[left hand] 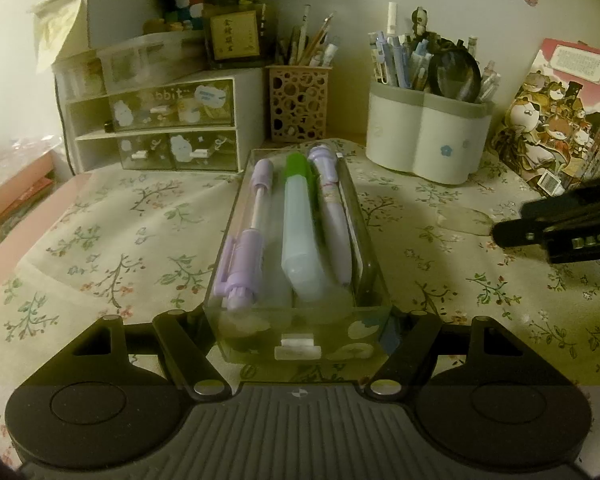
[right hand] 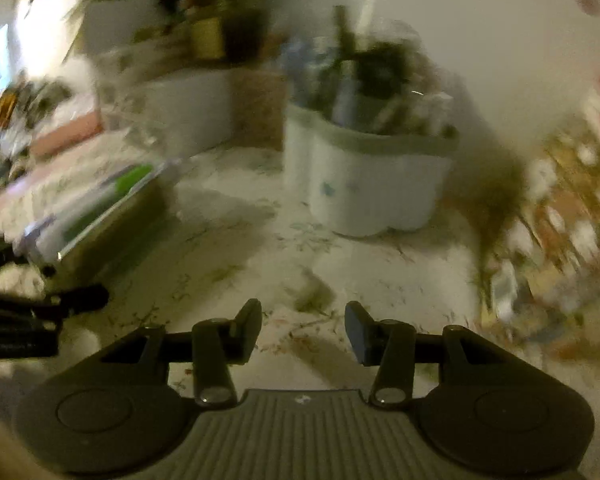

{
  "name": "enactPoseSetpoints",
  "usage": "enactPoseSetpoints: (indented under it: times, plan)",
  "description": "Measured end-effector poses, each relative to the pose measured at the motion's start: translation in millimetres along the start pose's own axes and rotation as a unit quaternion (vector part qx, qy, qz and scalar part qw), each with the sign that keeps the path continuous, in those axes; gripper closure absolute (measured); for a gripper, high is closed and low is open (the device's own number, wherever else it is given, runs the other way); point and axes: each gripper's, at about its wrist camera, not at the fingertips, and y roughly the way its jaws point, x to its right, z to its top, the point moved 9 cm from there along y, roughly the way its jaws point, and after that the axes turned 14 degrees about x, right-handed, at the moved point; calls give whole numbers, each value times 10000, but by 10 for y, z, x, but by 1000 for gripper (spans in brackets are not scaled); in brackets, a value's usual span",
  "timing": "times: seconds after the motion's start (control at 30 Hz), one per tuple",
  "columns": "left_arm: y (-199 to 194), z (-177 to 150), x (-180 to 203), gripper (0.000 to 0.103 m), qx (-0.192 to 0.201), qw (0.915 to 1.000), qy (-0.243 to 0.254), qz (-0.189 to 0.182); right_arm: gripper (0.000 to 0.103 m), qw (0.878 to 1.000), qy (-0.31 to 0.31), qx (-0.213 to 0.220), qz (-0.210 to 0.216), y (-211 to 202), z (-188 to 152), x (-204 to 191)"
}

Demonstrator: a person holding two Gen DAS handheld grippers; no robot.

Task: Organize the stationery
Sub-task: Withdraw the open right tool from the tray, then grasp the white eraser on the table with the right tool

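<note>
drawer (left hand: 300, 344): clear glossy plastic | glue stick (left hand: 302, 232): smooth translucent plastic (green cap) | tablecloth (left hand: 120, 240): matt floral cloth | pen pot (left hand: 428, 136): smooth white plastic at the tablecloth's far edge | left gripper (left hand: 300, 320): matt black plastic, shiny metal pivot pins | lattice cup (left hand: 298, 104): perforated, matt

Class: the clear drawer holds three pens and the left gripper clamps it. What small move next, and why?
Probably slide the clear drawer, clamped in the left gripper, toward the drawer organizer: three pens lie inside it, and the right gripper is open and empty.
</note>
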Motion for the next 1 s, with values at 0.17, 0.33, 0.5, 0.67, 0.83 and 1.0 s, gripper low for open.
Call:
enactPoseSetpoints:
  times: [0.17,0.33,0.5,0.67,0.83,1.0]
  plan:
    - [2,3,11,30,19,10000,17,-64,54,9988,-430,-121,184,286,31,31]
    - [7,2,18,30,20,10000,33,-71,68,9968,51,-75,798,304,12,-105]
    - [8,2,17,30,22,10000,44,-75,87,9976,302,34,620,140,-38,-249]
    - [7,-3,19,30,22,9999,51,-110,85,9987,358,161,339,164,-25,-260]
    - [4,-4,18,30,24,9999,48,-111,85,9976,573,359,164,62,78,-223]
    - [1,-5,19,30,24,9999,47,-113,85,9949,837,535,142,-140,309,-198]
